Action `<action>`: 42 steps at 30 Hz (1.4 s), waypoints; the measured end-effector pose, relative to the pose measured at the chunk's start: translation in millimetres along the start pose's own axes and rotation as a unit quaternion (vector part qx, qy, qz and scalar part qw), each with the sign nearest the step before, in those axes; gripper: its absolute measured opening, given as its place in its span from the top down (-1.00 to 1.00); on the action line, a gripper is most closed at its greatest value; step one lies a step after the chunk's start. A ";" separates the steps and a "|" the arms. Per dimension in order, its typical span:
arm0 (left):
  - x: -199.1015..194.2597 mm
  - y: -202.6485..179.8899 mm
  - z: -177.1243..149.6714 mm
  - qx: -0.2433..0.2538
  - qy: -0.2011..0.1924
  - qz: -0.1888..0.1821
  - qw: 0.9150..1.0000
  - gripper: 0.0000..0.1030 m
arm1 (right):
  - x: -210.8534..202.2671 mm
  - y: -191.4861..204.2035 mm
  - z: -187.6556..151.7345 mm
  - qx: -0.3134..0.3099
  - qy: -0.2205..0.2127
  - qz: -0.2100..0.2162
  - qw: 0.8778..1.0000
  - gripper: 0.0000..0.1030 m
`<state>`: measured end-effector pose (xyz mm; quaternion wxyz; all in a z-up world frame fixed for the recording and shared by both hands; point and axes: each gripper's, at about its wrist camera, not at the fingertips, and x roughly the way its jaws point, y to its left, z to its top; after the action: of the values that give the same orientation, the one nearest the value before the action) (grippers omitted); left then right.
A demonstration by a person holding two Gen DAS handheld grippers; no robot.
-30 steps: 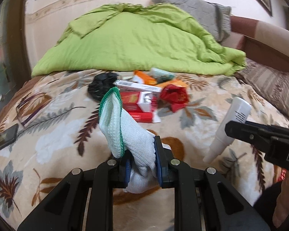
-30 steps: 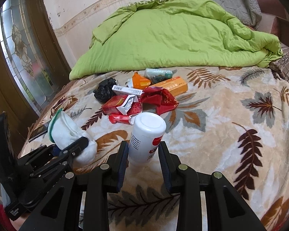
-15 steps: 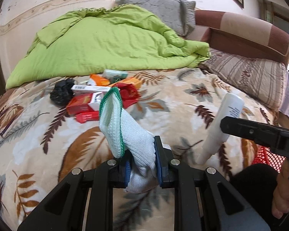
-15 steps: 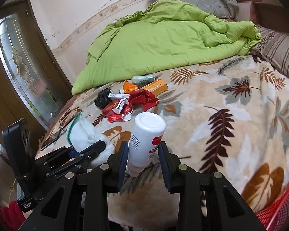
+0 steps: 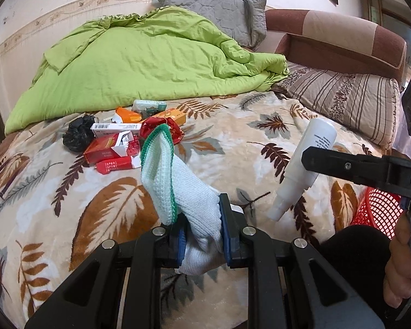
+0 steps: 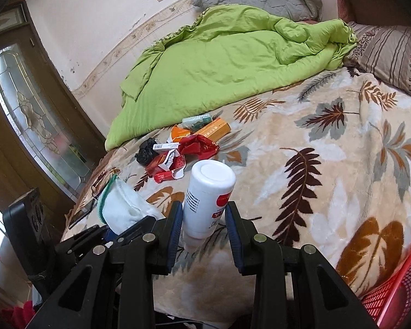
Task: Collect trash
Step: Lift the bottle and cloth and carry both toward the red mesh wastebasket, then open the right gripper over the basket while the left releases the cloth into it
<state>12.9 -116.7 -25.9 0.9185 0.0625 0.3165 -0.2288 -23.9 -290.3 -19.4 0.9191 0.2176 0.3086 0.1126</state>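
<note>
My left gripper is shut on a white knitted cloth with a green edge, which stands up between the blue pads. In the right wrist view my right gripper is shut on a white plastic bottle with a red label, held neck down. The same bottle and the right gripper's arm show at the right of the left wrist view. The cloth appears at lower left of the right wrist view. A pile of trash lies on the bed: red packets, orange boxes, a white box, a black bag.
A red mesh basket stands by the bed's near right edge, also seen as a basket corner. A green quilt, grey pillow and striped pillow lie beyond. A wooden door with glass is at left. A hand holds the right gripper.
Both grippers have swung right along the bed with their loads. The trash pile has slid left and farther off, and the red basket has come into view.
</note>
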 end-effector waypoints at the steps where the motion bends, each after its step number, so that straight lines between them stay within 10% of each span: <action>1: -1.5 -0.5 -0.5 -0.001 0.000 0.000 1.000 0.62 | -1.1 -0.1 -0.2 0.002 -0.002 0.000 1.000 0.33; 26: -76.8 -29.0 21.0 0.016 -0.051 0.000 0.999 0.62 | -81.8 -2.0 6.5 0.016 -0.054 -0.028 0.998 0.33; 42: -84.6 -71.0 41.2 0.033 -0.044 -0.089 0.995 0.62 | -152.8 -26.7 0.6 0.024 -0.085 -0.084 0.992 0.33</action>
<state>-55.8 -158.2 60.4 0.9049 0.0538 0.2726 -0.3225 -141.4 -366.2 47.6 0.9428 0.2215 0.2489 0.0082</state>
